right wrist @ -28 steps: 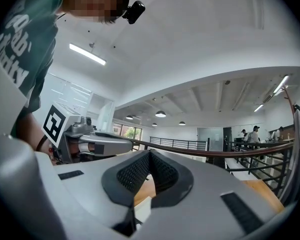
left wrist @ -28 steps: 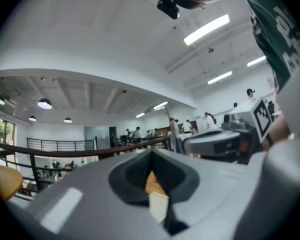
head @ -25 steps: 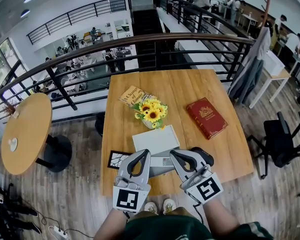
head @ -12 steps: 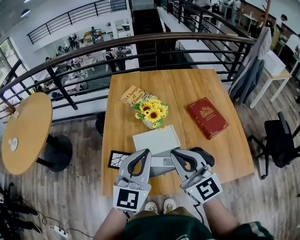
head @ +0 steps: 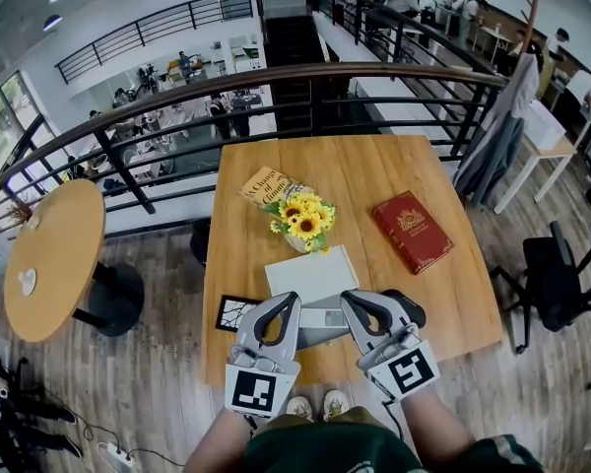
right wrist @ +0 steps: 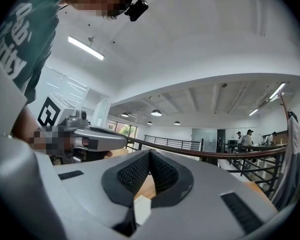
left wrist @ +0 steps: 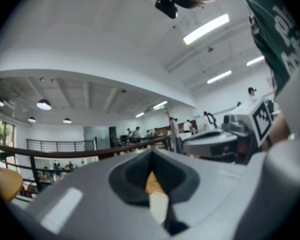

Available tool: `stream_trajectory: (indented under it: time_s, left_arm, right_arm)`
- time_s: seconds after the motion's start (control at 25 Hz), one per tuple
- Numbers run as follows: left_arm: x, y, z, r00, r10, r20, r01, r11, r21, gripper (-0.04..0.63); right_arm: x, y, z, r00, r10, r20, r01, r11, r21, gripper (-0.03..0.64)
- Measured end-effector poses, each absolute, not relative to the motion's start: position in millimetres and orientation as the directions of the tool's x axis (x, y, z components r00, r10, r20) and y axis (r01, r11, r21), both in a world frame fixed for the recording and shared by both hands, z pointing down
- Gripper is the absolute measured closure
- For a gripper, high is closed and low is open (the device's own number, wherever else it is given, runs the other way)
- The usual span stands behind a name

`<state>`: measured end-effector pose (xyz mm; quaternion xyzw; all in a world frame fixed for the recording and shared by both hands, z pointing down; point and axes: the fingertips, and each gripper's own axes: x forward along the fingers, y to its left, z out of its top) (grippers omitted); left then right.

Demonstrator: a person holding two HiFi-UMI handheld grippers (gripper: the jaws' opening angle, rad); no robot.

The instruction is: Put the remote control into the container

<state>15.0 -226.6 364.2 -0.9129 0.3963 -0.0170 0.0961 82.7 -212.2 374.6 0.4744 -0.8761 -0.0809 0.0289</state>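
With left gripper (head: pixel 285 301) and right gripper (head: pixel 351 300) jaws clenched empty, descending unopened could push the apparent grey remote control (head: pixel 321 319) off the counter's (head: pixel 374 175) near edge.

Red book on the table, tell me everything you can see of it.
The red book is closed, with a dark red cover bearing a gold emblem; it looks like a hardback. It lies flat, cover up, on the right part of the wooden table, slanted to the table's edges. It sits apart from the sunflowers to its left; only the table touches it. Its lettering is too small to read.
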Motion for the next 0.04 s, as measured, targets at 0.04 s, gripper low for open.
stream_trajectory:
  time_s: [0.04]
  left_arm:
    - [15.1, -226.6, 364.2, 0.686, -0.726, -0.048, -0.720, -0.667, -0.189, 0.598]
  right_arm:
    - [82.3, -212.8, 374.7, -0.547, -0.837, -0.028, -0.827, 0.535, 0.173, 0.598]
